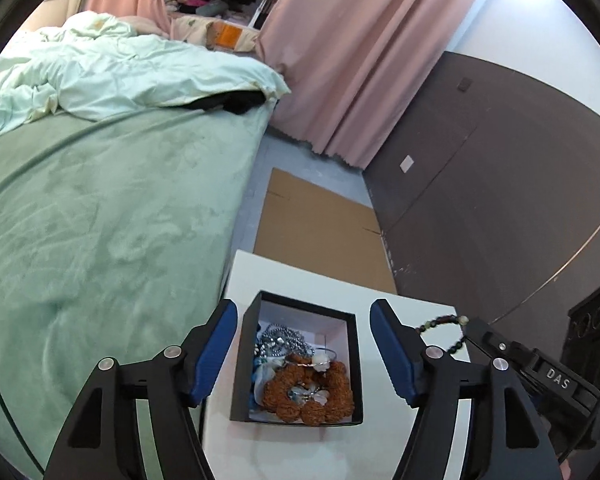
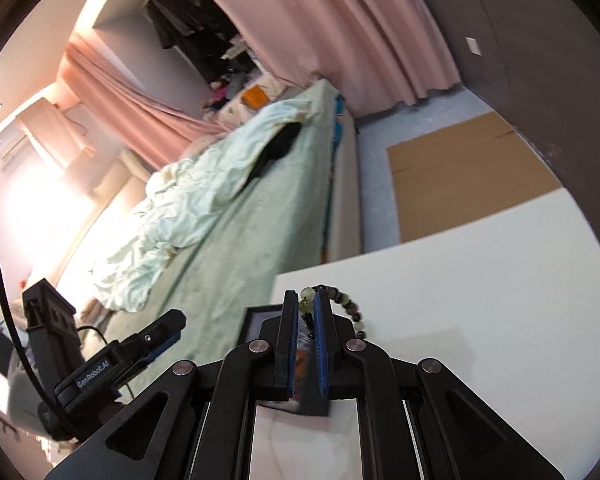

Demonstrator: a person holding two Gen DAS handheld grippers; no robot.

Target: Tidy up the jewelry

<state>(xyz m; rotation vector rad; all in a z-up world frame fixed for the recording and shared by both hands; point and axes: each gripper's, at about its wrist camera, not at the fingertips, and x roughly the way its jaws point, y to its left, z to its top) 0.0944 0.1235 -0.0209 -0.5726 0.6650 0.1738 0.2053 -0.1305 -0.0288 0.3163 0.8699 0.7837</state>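
A black box (image 1: 358,364) with a white inside stands on the white table (image 1: 300,276). It holds a chunky brown bead bracelet (image 1: 312,394), a silver chain (image 1: 280,338) and other small pieces. My left gripper (image 1: 304,307) hangs over the box, open, with one blue finger on each side and nothing between them. My right gripper (image 2: 307,297) is shut on a dark and green bead bracelet (image 2: 347,305), which loops out to the right of its fingers. In the left wrist view that bracelet (image 1: 440,322) hangs just right of the box. Only a corner of the box (image 2: 256,318) shows in the right wrist view.
A bed with a green cover (image 1: 100,220) and a rumpled pale quilt (image 1: 120,76) runs along the table's left edge. Flat cardboard (image 1: 320,220) lies on the floor beyond the table, with pink curtains (image 1: 360,60) and a dark wall (image 1: 480,180) behind. A black stand (image 1: 592,332) is at the right.
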